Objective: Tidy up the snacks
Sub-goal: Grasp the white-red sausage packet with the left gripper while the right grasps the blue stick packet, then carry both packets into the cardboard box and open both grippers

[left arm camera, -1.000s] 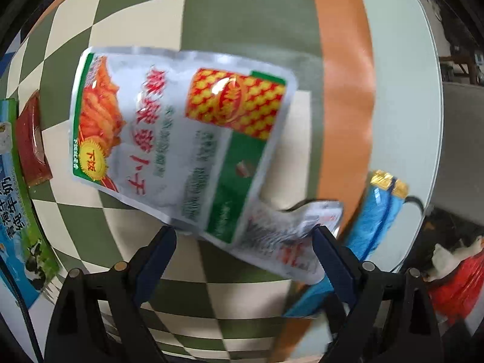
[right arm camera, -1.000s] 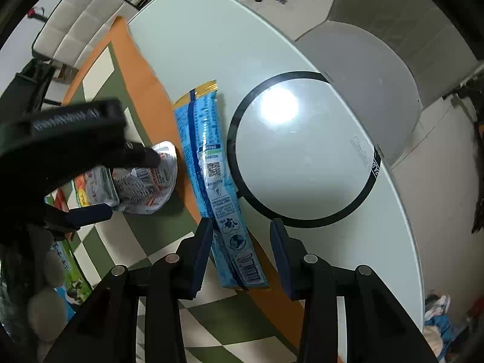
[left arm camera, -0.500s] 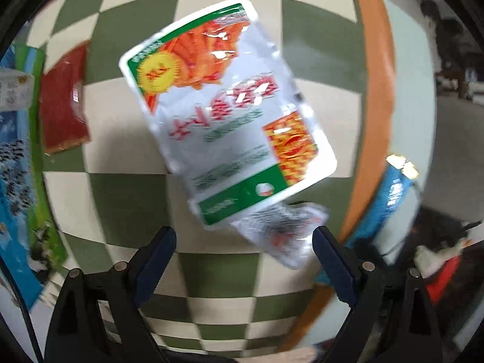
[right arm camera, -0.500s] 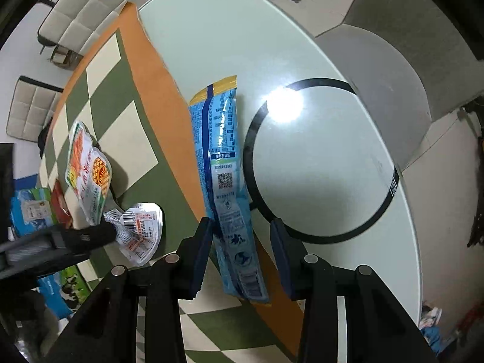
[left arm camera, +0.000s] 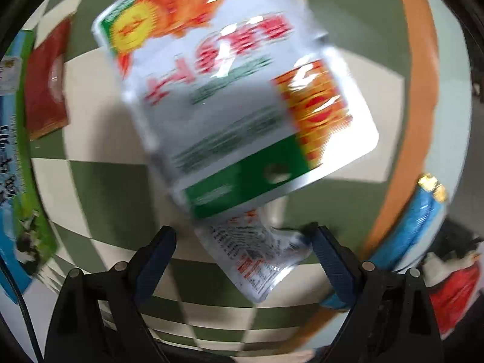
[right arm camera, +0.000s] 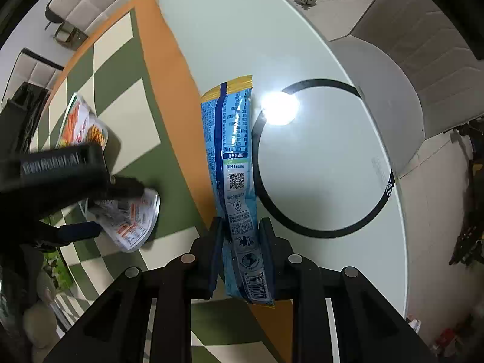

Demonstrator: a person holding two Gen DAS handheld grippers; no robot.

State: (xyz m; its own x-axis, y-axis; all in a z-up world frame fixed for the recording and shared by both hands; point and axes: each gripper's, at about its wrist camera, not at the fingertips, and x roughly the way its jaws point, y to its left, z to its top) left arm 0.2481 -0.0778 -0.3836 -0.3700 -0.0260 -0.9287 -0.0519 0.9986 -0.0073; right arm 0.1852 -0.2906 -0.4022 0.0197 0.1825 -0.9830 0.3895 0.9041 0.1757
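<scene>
A silver snack pouch with orange and green print (left arm camera: 230, 90) lies on the checkered cloth (left arm camera: 99, 187), blurred by motion. A smaller silver pouch (left arm camera: 257, 254) lies between the fingers of my left gripper (left arm camera: 242, 254), which is open. In the right wrist view the left gripper's black body (right arm camera: 60, 175) sits over that small pouch (right arm camera: 133, 220). My right gripper (right arm camera: 240, 242) has its fingers closed on the near end of a long blue snack pack (right arm camera: 234, 163), which lies along the cloth's orange border.
A red packet (left arm camera: 45, 81) and a blue-green milk carton (left arm camera: 15, 181) lie at the left. The white round table (right arm camera: 317, 163) has a black ring. Chairs (right arm camera: 84, 3) stand beyond the far edge.
The left gripper has come lower and closer to the two silver pouches. The right gripper's fingers have narrowed onto the blue pack's near end.
</scene>
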